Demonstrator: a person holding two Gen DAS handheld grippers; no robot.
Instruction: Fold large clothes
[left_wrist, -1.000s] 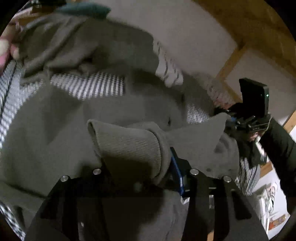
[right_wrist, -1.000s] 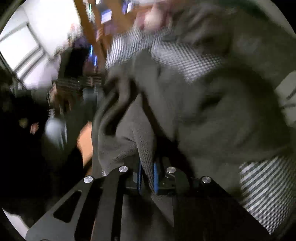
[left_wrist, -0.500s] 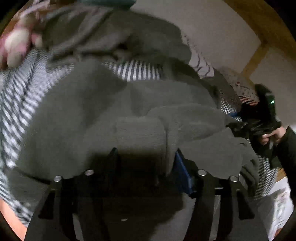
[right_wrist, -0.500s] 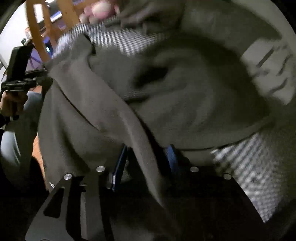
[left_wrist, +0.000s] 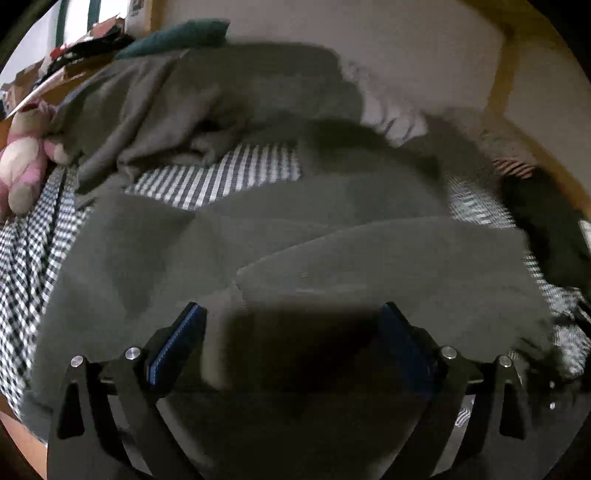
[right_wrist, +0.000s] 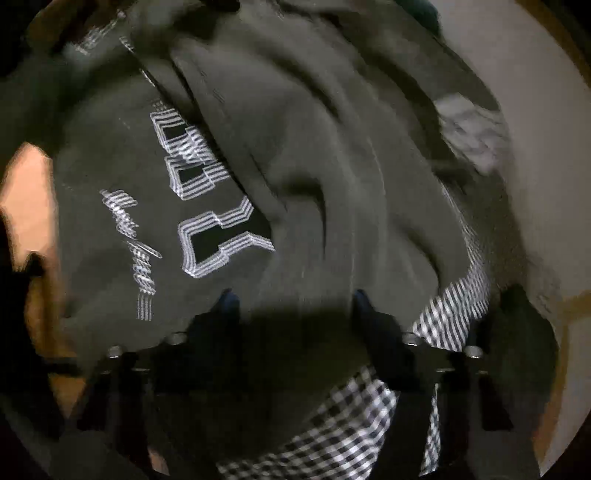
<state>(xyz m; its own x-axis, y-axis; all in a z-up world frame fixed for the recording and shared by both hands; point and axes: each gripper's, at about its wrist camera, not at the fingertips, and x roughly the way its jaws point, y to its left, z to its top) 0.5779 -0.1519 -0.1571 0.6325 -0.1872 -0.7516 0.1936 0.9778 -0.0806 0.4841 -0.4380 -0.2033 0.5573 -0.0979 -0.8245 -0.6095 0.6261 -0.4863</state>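
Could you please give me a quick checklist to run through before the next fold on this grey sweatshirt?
1. Left tongs open, off the sweatshirt: ok.
2. Right tongs open, nothing pinched: ok.
3. Sweatshirt lying flat: not ok, upper part bunched in folds.
4. Printed lettering faces up: ok.
5. Checked sheet smooth underneath: cannot tell, mostly covered.
6. Pink plush toy clear of the fabric: not ok, it touches the bunched edge.

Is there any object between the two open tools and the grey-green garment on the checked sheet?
Nothing visible stands in the way. The left tool and the right tool are both open directly over the grey-green garment, which lies on the checked sheet. A pink plush toy sits off to the side.
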